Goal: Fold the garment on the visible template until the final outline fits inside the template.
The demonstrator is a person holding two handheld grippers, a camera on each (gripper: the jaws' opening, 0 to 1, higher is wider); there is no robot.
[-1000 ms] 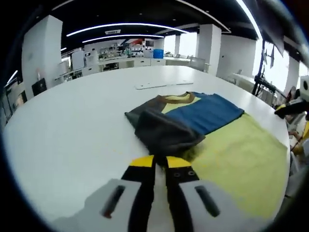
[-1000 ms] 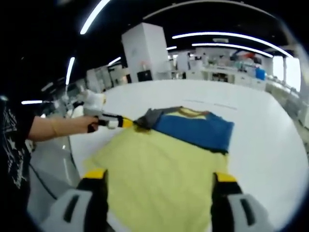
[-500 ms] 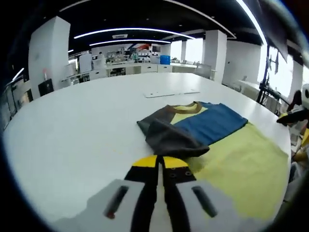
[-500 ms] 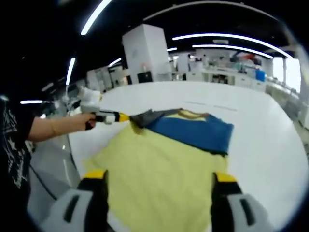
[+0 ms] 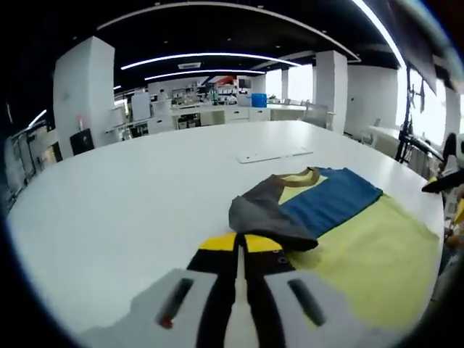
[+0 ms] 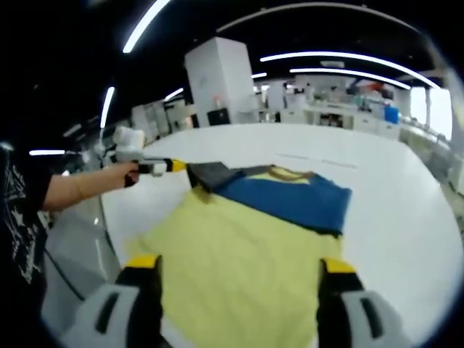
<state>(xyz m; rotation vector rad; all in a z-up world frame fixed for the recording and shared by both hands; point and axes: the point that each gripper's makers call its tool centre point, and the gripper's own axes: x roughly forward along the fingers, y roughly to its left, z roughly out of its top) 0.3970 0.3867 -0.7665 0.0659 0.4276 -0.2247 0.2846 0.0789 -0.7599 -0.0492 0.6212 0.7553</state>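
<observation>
The garment [image 5: 312,206] is seen lying on the white surface [image 5: 145,196], partly over a pale yellow template [image 5: 362,254]. Its body is blue, with a yellow yoke and a brown collar at the far end.

Left gripper view: the left gripper [image 5: 239,245] is seen with its yellow-tipped jaws pressed together on the dark grey sleeve [image 5: 264,217], which is lifted off the surface and drawn toward the camera. A thin white strip [image 5: 274,154] is noted on the surface beyond the collar.

Right gripper view: the right gripper [image 6: 239,272] is seen with its jaws spread wide apart, nothing between them, held over the near part of the template [image 6: 232,261]. From this side the person's hand [image 6: 127,174] is recorded holding the left gripper [image 6: 174,166], with the grey sleeve [image 6: 210,174] pinched at its tip and raised above the template's far left corner. The blue body [image 6: 290,196] is seen lying flat across the template's far edge.
</observation>
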